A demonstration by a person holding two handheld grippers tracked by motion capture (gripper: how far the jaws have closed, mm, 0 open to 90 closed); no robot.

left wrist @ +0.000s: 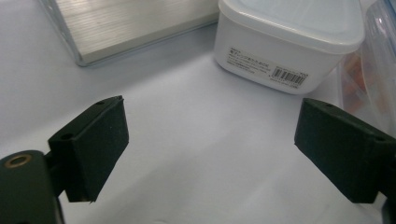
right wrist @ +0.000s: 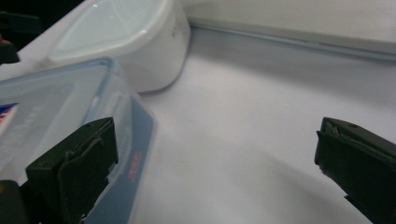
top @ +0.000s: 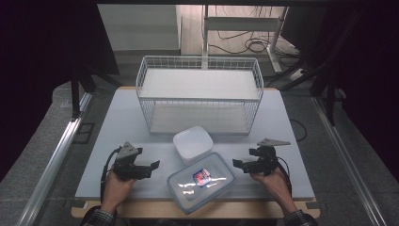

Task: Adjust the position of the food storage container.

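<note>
Glossy clear plastic on the lidded box point(top: 201, 182); milky, smooth plastic on the white tub point(top: 192, 143); white-coated wire on the rack point(top: 199, 94); matt, smooth pale tabletop point(top: 117, 127).

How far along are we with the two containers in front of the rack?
Done: nothing visible. The white container and the clear lidded box both sit on the table, and both shelves of the wire rack are bare. In hand: nothing; the left gripper and right gripper flank the clear box with jaws open. Left: probably grasping and moving both, perhaps onto the rack.
</note>
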